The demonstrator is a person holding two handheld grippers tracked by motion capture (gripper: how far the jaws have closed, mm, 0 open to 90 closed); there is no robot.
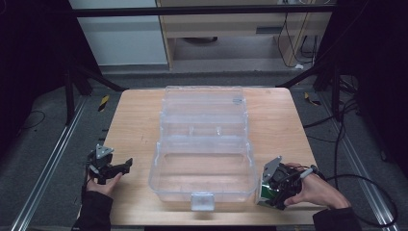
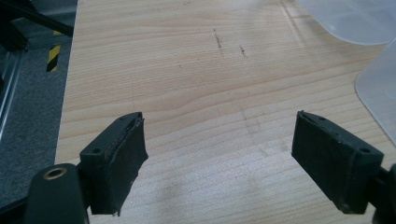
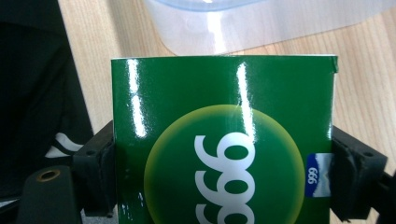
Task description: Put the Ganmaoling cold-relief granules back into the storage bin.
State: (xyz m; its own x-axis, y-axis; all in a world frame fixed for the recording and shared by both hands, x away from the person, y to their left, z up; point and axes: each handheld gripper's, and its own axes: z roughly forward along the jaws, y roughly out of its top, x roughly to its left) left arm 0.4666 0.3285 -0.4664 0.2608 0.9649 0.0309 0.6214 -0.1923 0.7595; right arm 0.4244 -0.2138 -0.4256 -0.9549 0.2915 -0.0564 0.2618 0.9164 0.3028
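At the left of the high view we see the left hand (image 1: 103, 185) holding the left gripper (image 1: 126, 165) low over the table (image 1: 139, 125), near its left edge and well apart from the bin. In the left gripper view its jaws stand wide apart with nothing between them, only bare wood with a few dark scuff marks; the pads (image 2: 126, 161) look worn at the edges. A corner of clear plastic shows at the upper right of that view.

In the middle of the table sits the clear bin (image 1: 204, 144), open, with its lid (image 1: 204, 103) laid back toward the far side and a latch (image 1: 202, 200) at the near wall.

Just right of the bin's near corner we see the right hand (image 1: 315, 190) with the right gripper (image 1: 266, 195), which grips a green box (image 1: 264, 192). In the right gripper view the jaws press against both sides of the box (image 3: 224, 140), which bears a yellow-green circle with white "666" lettering. The bin's clear wall (image 3: 261, 23) lies just beyond the box.
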